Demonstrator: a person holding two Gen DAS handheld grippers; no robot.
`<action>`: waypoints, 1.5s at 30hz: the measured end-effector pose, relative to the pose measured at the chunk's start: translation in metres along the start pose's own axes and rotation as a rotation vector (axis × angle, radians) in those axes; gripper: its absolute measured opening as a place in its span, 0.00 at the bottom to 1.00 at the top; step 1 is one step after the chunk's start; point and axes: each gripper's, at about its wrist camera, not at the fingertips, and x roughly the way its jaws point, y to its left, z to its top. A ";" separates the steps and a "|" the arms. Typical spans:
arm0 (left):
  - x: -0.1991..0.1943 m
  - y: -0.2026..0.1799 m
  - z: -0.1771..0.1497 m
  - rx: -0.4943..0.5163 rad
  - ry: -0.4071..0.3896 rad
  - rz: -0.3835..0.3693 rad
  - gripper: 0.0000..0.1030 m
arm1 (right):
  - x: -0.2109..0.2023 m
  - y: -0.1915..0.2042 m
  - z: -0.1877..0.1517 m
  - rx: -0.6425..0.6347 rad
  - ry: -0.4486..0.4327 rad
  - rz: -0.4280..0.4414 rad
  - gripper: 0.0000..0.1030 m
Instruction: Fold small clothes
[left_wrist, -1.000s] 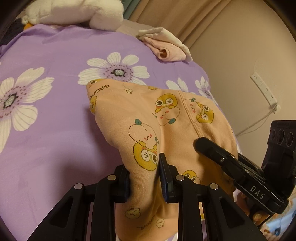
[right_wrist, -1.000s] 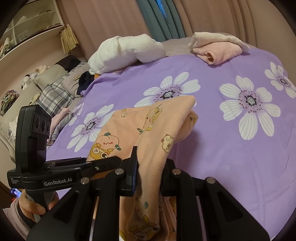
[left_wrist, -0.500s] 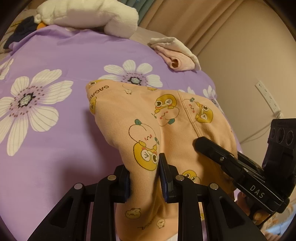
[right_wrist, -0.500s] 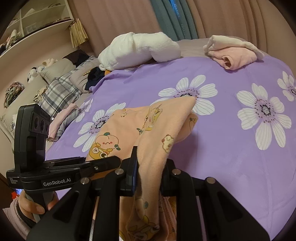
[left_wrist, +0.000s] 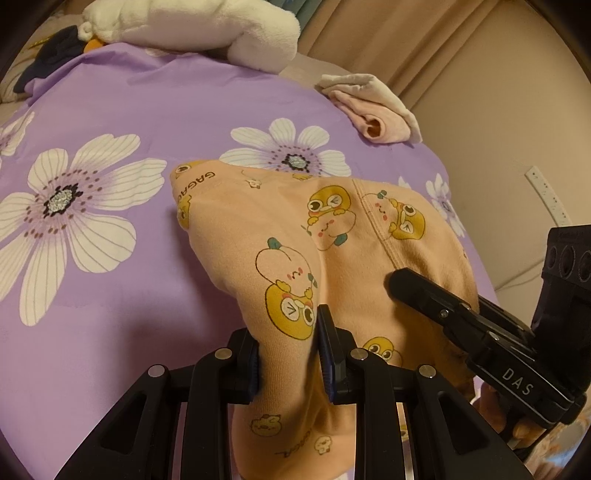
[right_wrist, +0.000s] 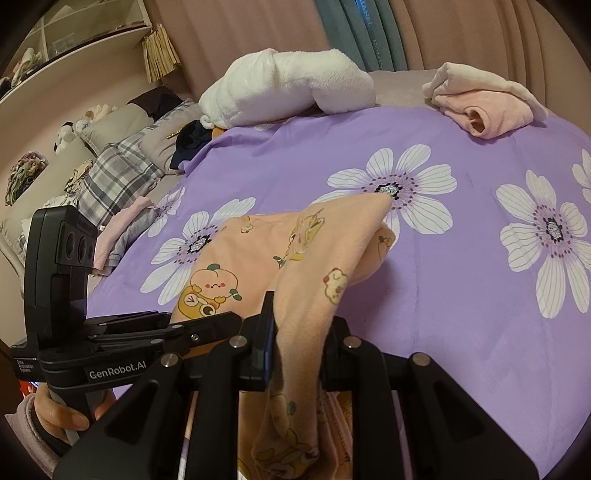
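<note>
Pinching the peach garment (left_wrist: 258, 236) with our left gripper (left_wrist: 288, 354) and right gripper (right_wrist: 299, 343), we find it light, limp and prone to sagging; its far end drapes on the purple bedspread (left_wrist: 110, 332), so opposite hem corners suit gripping.

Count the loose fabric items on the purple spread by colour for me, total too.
Peach cartoon-print garment, pinched by the left gripper and right gripper: 1
Pink folded garment: 1
White fluffy bundle: 1
Dark navy item, at the spread's edge: 1
Total: 4
</note>
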 end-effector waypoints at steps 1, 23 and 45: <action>0.002 0.001 0.000 -0.003 0.005 0.002 0.24 | 0.002 0.000 0.000 0.001 0.003 -0.001 0.18; 0.031 0.014 -0.007 -0.029 0.099 0.053 0.24 | 0.042 -0.024 -0.015 0.079 0.122 -0.013 0.20; 0.037 0.018 -0.009 -0.042 0.120 0.068 0.24 | 0.051 -0.039 -0.024 0.129 0.167 -0.039 0.26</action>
